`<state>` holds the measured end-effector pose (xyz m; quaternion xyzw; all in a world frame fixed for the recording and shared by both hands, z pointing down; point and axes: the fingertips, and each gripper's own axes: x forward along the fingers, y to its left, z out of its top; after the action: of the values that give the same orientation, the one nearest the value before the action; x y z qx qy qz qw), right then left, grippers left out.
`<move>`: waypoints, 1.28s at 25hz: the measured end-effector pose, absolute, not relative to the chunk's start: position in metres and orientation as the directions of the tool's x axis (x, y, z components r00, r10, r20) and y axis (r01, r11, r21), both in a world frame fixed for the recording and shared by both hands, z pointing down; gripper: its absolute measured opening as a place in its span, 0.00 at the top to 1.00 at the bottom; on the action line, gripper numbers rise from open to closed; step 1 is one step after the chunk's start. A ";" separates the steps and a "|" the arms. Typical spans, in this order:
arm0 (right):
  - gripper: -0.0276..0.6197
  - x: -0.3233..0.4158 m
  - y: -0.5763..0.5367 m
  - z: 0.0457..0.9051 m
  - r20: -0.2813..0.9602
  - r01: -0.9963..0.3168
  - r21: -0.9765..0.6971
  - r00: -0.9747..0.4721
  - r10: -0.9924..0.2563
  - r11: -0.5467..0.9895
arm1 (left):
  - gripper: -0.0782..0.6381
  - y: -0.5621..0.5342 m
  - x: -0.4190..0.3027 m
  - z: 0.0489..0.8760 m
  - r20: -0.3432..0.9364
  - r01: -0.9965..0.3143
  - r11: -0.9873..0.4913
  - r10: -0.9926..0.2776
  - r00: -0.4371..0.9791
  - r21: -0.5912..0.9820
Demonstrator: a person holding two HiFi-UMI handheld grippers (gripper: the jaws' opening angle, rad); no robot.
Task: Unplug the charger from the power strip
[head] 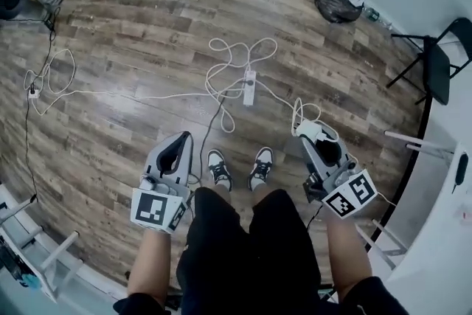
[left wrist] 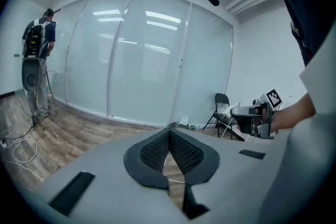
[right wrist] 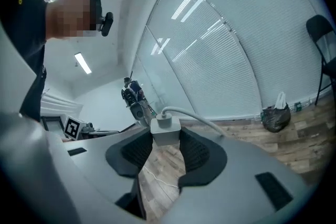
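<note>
White charger (right wrist: 166,130) gripped aloft, power strip (head: 249,87) seemingly flat on floor (head: 147,26)

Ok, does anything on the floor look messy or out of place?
White cable lies in loose, tangled loops around the power strip, just ahead of the person's shoes; it could trip someone. The charger is gripped in the right claw.

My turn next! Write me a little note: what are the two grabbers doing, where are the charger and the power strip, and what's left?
Left gripper: fingers together, nothing between them.
Right gripper: shut on the white charger, with its cable trailing away.
Power strip: lying on the wood floor, ahead of the person's shoes.
Done: the charger is out of the strip and lifted well above it.
Left: probably just setting the charger down somewhere safe.
</note>
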<state>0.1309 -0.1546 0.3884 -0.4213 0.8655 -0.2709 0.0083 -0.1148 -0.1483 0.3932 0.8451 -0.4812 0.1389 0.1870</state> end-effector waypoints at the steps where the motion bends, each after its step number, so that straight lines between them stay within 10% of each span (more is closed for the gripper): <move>1: 0.70 0.132 -0.152 0.363 0.209 -0.741 -0.463 -0.624 -0.753 0.486 | 0.86 -0.145 -0.119 0.369 0.400 -0.862 -0.475 -0.765 0.504 0.177; 12: 0.70 0.127 -0.108 0.152 0.096 -0.841 -0.274 -0.507 -0.857 0.466 | 0.86 -0.099 -0.128 0.208 0.278 -0.772 -0.623 -0.725 0.630 0.125; 32: 0.69 0.192 0.054 0.068 0.050 -0.776 -0.072 -0.631 -0.774 0.627 | 0.86 0.066 -0.024 0.082 0.159 -0.873 -0.481 -0.859 0.487 0.077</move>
<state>0.1920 0.0543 0.0683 -0.4296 0.9020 -0.0431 -0.0071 -0.0236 0.0662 0.0817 0.8591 -0.5041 0.0492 0.0738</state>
